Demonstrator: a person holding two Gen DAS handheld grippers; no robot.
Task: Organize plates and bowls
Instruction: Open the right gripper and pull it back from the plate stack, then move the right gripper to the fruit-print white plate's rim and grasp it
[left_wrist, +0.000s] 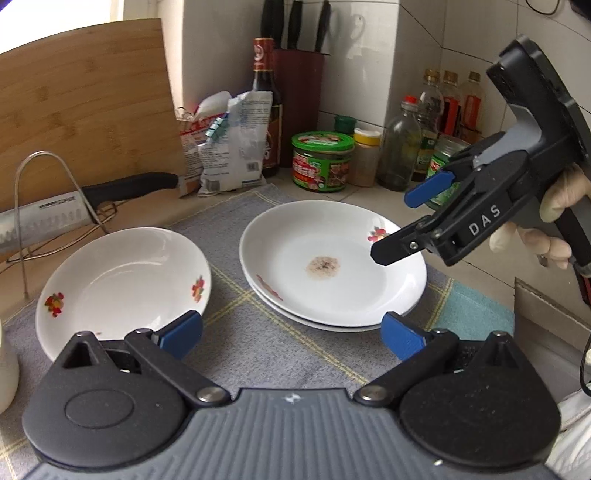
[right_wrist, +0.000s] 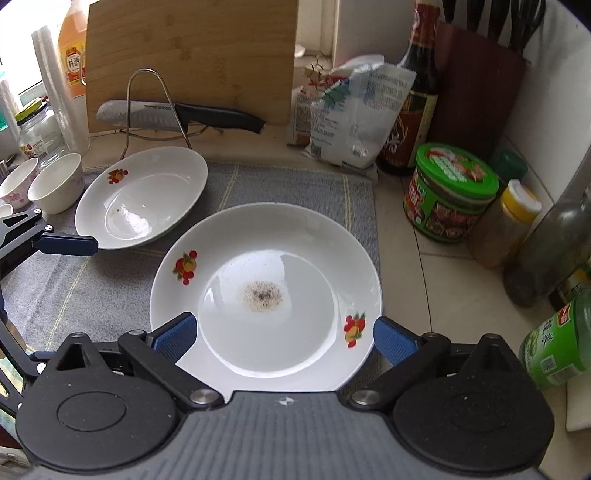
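While two white plates sit stacked on the gray cloth (left_wrist: 258, 221), the top plate (right_wrist: 266, 291) has a brown spot in its middle. The right hand-held gripper (right_wrist: 284, 334) is spread wide above this plate's near rim, and it pinches nothing. Another white plate (left_wrist: 122, 291) lies alone to the left on the same cloth. The left hand-held gripper (left_wrist: 291, 332) is spread too and holds nothing. Two small bowls (right_wrist: 55, 182) stand at the far left of the tabletop (right_wrist: 436, 280).
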